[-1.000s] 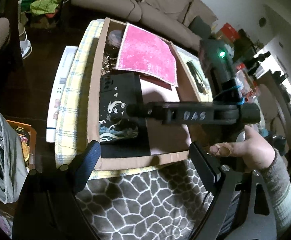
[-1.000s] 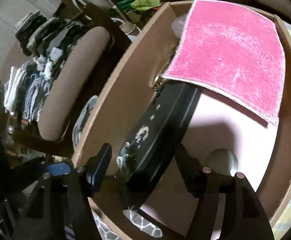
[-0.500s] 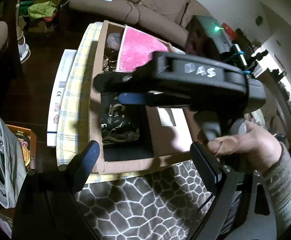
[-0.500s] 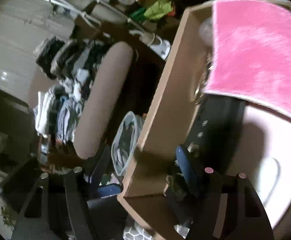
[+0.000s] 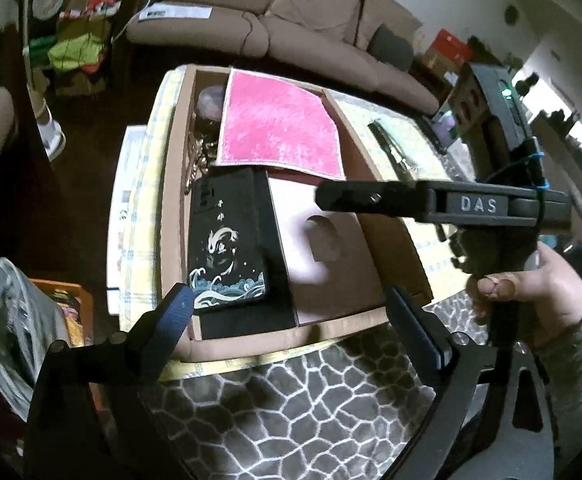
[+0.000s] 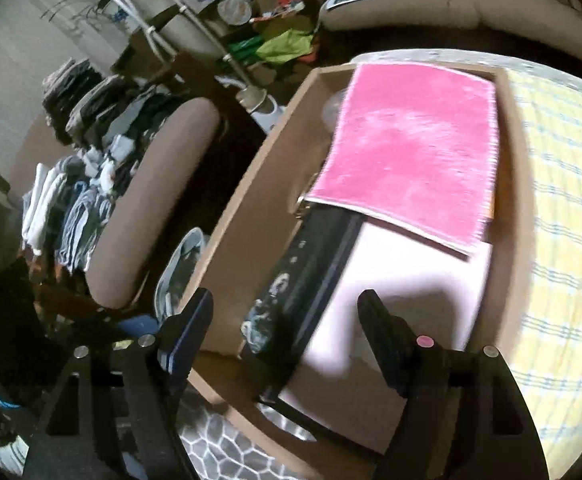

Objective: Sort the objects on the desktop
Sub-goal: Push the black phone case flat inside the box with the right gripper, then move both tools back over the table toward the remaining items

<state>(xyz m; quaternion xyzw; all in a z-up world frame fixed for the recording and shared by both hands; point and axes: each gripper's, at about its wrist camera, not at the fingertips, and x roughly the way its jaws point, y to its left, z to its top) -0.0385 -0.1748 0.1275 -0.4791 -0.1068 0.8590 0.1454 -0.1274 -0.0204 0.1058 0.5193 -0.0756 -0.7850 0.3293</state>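
With the patterned phone case [image 5: 227, 248] lying flat in the cardboard box [image 5: 395, 240] beside the pink cloth [image 5: 275, 128], placement looks done; right gripper [image 6: 287, 336] and left gripper [image 5: 287, 312], jaws just widened, hold nothing; next: seek another desktop item.

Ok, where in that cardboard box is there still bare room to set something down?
The free patch is the pale floor of the cardboard box, bordered by the black phone case on one side, the pink cloth behind and the box wall on the other. The strip beside the cloth, with the chains and round lid, is crowded.
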